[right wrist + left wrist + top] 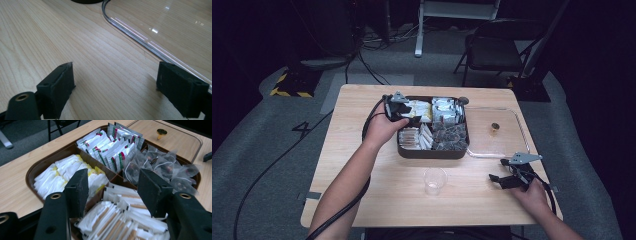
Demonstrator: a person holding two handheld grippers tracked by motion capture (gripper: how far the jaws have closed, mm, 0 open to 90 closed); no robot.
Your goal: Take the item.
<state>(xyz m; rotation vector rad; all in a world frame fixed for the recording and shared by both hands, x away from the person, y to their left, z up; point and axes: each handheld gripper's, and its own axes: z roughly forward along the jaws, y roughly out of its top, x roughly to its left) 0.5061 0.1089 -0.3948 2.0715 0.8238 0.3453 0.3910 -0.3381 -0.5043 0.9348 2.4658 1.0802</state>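
Black left claw point(112, 192) wide over tray point(32, 168), sachets point(120, 222) partly hidden; right claw point(115, 87) wide, lid point(160, 27) cut off.

Left gripper point(406, 116) held forward with jaws parted wide; right gripper point(502, 176) rested low, jaws likewise spread.

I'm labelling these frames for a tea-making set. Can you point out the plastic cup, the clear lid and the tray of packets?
plastic cup point(434, 180), high view, on its near wall.
clear lid point(507, 146), high view, on a bare part near its front edge.
tray of packets point(432, 153), high view, on its dark front wall.
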